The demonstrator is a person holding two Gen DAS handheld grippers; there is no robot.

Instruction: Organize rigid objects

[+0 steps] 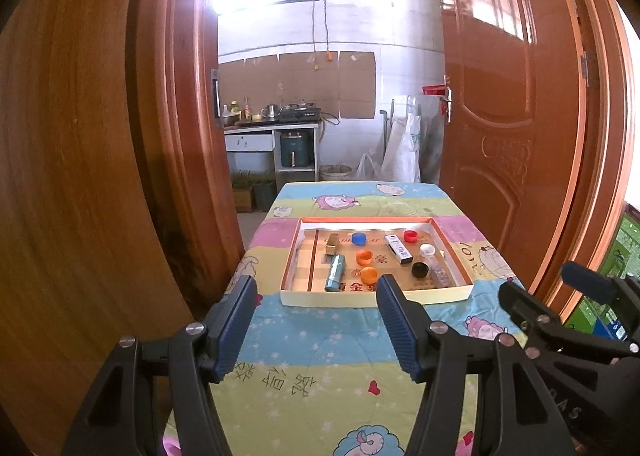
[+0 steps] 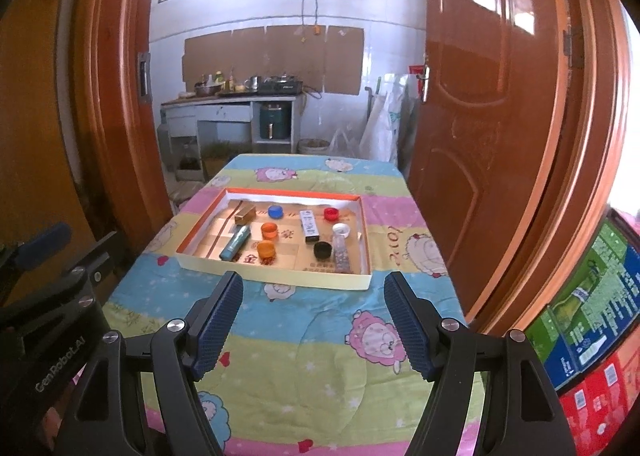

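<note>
Left gripper [image 1: 316,322] and right gripper [image 2: 314,322]: jaws spread, holding nothing, low in frame. Shallow cream cardboard tray [image 2: 280,276] with caps and tubes sits mid-frame on cartoon-sheep-clothed desk [image 2: 320,356].

The right gripper [image 2: 314,320] hung above the cartoon-print tablecloth [image 2: 304,356], jaws wide apart and holding nothing, short of the shallow box tray [image 2: 280,276]. Inside the tray lay a gold box [image 2: 245,214] and a teal tube [image 2: 235,243] at the left, a blue cap [image 2: 275,211], two orange caps [image 2: 269,230] in the middle, a white carton [image 2: 309,228], a red cap [image 2: 331,213], a white cap [image 2: 341,230], a black cap [image 2: 322,250] and a clear vial [image 2: 341,254] at the right. The left gripper [image 2: 48,256] showed at the left edge, its jaw state indiscernible. Printed cartons [image 2: 592,320] stood at the right.
</note>
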